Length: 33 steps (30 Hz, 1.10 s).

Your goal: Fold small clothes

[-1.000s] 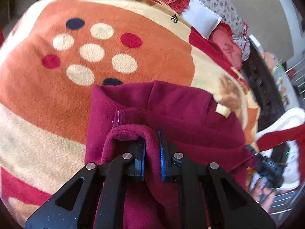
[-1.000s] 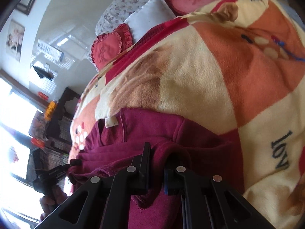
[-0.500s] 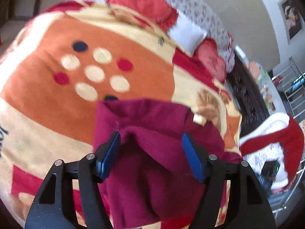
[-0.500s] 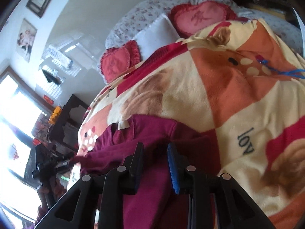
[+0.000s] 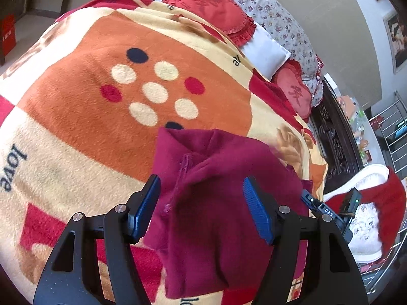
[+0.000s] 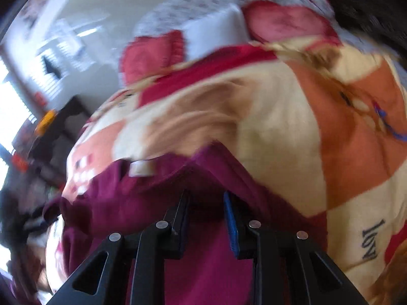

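Observation:
A maroon fleece garment (image 5: 216, 203) lies folded over itself on the patterned fleece blanket (image 5: 76, 101). My left gripper (image 5: 201, 181) hangs just above it, open wide, and its blue pads (image 5: 145, 206) do not touch the cloth. The right wrist view is blurred by motion. There the same garment (image 6: 127, 198), with a pale label (image 6: 141, 167), lies under my right gripper (image 6: 206, 194). That gripper's jaws stand a little apart with a dark gap between them and grip nothing. Part of the right tool (image 5: 320, 208) shows past the garment's right edge.
Red heart cushions (image 5: 208, 7) and a white pillow (image 5: 264, 50) lie at the bed's head. Dark carved furniture (image 5: 333, 139), a red and white cloth (image 5: 368, 203) and a metal rack (image 5: 391, 132) stand beyond the right edge. The blanket (image 6: 279, 139) spreads right.
Both grippers were shut on folds of the maroon garment and have opened and let it go. Each has drawn back and up; the cloth stays on the blanket.

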Each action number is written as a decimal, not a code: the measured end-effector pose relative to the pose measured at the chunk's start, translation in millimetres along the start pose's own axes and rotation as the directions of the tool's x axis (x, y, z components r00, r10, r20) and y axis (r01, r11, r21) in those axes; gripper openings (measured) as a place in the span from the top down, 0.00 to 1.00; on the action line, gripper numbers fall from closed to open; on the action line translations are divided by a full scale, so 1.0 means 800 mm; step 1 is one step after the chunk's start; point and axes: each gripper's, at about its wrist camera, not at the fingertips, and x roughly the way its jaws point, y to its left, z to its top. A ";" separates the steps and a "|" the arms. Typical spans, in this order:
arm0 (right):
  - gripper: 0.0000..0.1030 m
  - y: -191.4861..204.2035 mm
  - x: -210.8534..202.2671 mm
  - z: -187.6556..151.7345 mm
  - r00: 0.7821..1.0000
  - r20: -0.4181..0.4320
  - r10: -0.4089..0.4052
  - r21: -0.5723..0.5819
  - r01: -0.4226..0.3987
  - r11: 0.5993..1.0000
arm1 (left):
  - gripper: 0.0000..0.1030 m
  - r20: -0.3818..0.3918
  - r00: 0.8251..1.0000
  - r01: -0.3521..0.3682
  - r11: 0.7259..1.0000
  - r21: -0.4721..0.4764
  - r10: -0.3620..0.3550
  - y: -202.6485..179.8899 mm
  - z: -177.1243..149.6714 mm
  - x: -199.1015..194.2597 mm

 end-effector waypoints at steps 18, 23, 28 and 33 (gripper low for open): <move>0.55 -0.014 -0.124 -0.152 0.981 -0.128 0.144 -0.084 -0.155 0.984 | 0.34 -0.165 0.986 0.040 0.994 0.104 -0.023 0.015 -0.115 0.001; 0.61 -0.002 -0.098 -0.172 0.975 -0.161 0.154 -0.104 -0.172 0.980 | 0.34 -0.206 0.977 0.077 0.987 0.138 -0.048 0.018 -0.129 0.012; 0.87 0.011 -0.086 -0.170 0.982 -0.154 0.109 -0.167 -0.135 0.977 | 0.65 -0.240 0.970 0.080 0.967 0.241 -0.020 0.006 -0.127 0.022; 0.92 0.019 -0.132 -0.159 0.992 -0.100 0.083 -0.215 -0.103 0.971 | 0.81 -0.253 0.967 0.079 0.952 0.297 -0.001 -0.002 -0.116 0.002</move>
